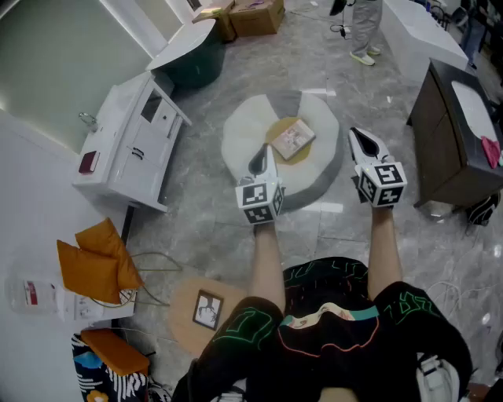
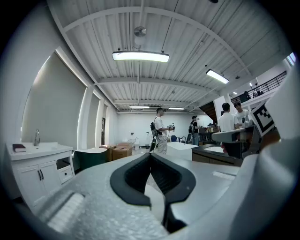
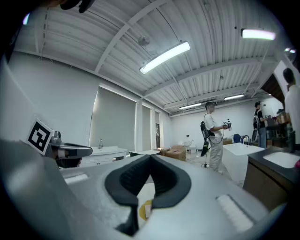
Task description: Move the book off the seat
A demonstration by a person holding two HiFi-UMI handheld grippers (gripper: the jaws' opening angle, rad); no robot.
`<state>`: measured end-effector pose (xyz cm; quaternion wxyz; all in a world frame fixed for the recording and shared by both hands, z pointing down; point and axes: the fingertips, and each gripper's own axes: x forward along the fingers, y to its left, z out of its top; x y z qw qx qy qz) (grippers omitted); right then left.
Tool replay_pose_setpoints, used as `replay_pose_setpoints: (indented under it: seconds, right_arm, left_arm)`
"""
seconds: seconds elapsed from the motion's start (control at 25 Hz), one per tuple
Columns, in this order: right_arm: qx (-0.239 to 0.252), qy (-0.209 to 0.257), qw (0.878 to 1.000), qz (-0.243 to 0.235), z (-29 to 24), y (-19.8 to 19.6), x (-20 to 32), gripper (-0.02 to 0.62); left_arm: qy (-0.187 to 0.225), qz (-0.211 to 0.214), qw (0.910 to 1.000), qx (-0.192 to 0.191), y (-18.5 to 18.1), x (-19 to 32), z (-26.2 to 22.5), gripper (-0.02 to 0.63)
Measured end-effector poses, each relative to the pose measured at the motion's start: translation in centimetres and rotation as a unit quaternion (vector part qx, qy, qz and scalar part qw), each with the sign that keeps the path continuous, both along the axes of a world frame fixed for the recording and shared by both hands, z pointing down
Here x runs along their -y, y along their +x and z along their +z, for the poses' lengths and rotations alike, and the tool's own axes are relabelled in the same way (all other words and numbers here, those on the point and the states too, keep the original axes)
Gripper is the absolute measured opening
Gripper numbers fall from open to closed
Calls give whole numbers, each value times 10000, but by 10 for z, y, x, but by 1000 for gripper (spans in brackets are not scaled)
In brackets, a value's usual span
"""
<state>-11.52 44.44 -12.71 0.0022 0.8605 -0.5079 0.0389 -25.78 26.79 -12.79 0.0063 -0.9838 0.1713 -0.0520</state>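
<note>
The book (image 1: 292,140), pale with a pinkish cover, lies flat on a yellow round pad in the middle of the white round seat (image 1: 236,137) on the floor. My left gripper (image 1: 258,162) hangs over the seat's near left part, just left of the book, jaws shut and holding nothing. Off the seat's right edge hovers my right gripper (image 1: 362,140), also shut and holding nothing. In the left gripper view the shut jaws (image 2: 150,155) point level into the room. Below the right gripper's shut jaws (image 3: 150,158) a sliver of the yellow pad (image 3: 144,209) shows.
A white vanity cabinet (image 1: 130,145) stands at the left, a dark cabinet (image 1: 454,133) at the right. A green-sided tub (image 1: 191,56) and cardboard boxes (image 1: 256,16) sit beyond. Orange cushions (image 1: 94,263) lie near left. A person (image 1: 363,30) stands at the back.
</note>
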Motion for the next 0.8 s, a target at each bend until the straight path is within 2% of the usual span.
replay_pose_setpoints:
  seconds: [0.28, 0.8]
  right_arm:
    - [371, 322, 9987, 168, -2, 10, 1, 3]
    - [459, 264, 9983, -245, 6, 1, 40, 3]
  left_arm:
    - [-32, -29, 10000, -56, -3, 7, 5, 11]
    - [-78, -406, 9991, -18, -31, 33, 16, 11]
